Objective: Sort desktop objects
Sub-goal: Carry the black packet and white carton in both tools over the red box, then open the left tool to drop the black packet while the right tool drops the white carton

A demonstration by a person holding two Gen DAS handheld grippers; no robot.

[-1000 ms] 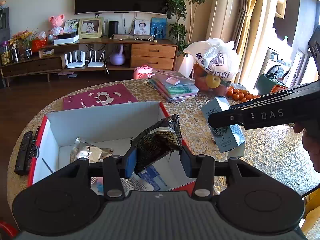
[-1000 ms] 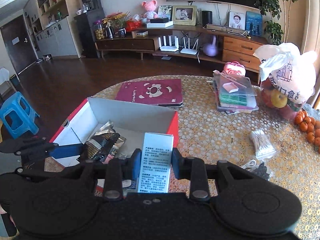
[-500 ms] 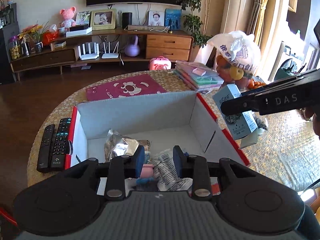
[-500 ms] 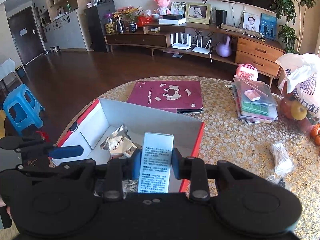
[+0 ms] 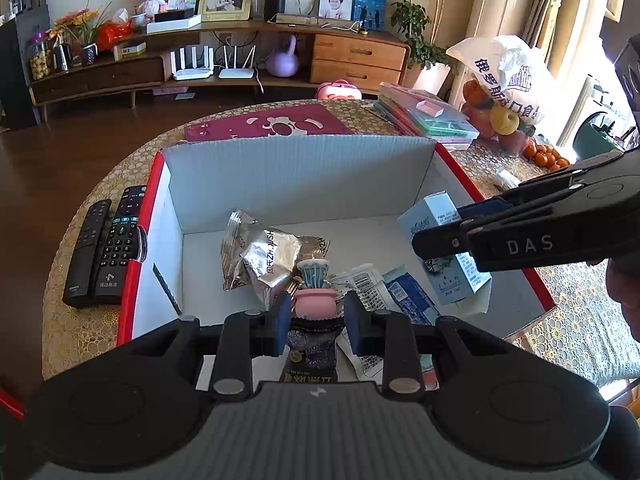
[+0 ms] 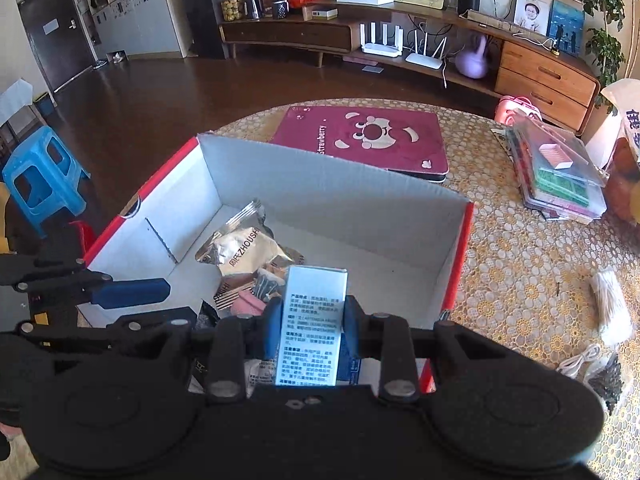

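A white cardboard box with red outer walls [image 5: 296, 184] [image 6: 320, 196] sits on the gold lace tablecloth. Inside lie silver foil snack packets [image 5: 264, 260] [image 6: 240, 252], a pink pot ornament [image 5: 316, 304], white and blue sachets [image 5: 384, 288] and a dark packet [image 5: 312, 348]. My left gripper [image 5: 316, 320] hangs open over the box's near side with nothing between its fingers; its blue pad [image 6: 128, 294] shows in the right wrist view. My right gripper [image 6: 310, 324] is shut on a small light-blue carton [image 6: 312, 320] [image 5: 444, 256], held inside the box's right wall.
Two black remotes [image 5: 100, 248] lie left of the box. Behind it lies a maroon notebook [image 5: 280, 124] [image 6: 372, 136]. To the right are stacked plastic cases [image 5: 428, 120], a bag of fruit [image 5: 504, 80], oranges [image 5: 544, 156], cotton swabs [image 6: 612, 312] and a white cable [image 6: 580, 360].
My left gripper let go of the dark packet, which now lies in the box under it. My right gripper carried the carton leftward from beyond the box's right wall to above its interior.
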